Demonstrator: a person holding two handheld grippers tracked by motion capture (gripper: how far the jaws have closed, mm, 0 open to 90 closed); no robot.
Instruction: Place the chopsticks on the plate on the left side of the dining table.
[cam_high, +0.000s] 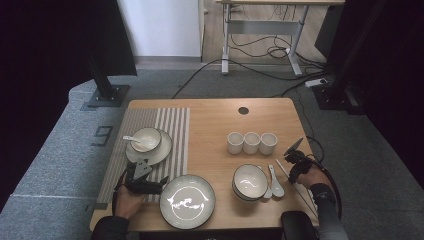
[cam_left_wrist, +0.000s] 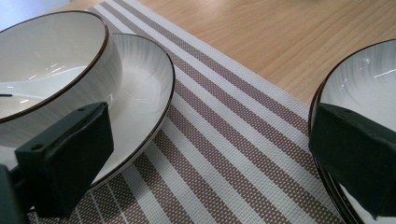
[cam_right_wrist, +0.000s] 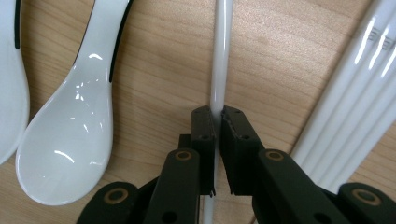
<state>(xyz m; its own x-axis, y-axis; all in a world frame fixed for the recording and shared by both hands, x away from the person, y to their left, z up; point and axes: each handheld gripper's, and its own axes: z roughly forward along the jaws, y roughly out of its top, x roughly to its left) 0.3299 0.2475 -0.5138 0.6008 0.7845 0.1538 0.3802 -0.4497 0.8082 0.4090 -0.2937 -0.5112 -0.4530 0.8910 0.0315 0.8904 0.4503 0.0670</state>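
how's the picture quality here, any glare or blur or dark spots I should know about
High view: dark at both sides, and glare whitens the plate and bowl. Left gripper view: sharp on the placemat, with the near jaws soft and dim. Right gripper view: bright highlights on the spoon; the right gripper is shut on a white chopstick, crisp, and the jaws' lower parts blur.

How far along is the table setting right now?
Done: a bowl with spoon sits on its plate on the striped placemat. In hand: the right gripper is shut on one white chopstick. Left: the big plate, second bowl, loose spoons and other chopsticks remain on bare wood.
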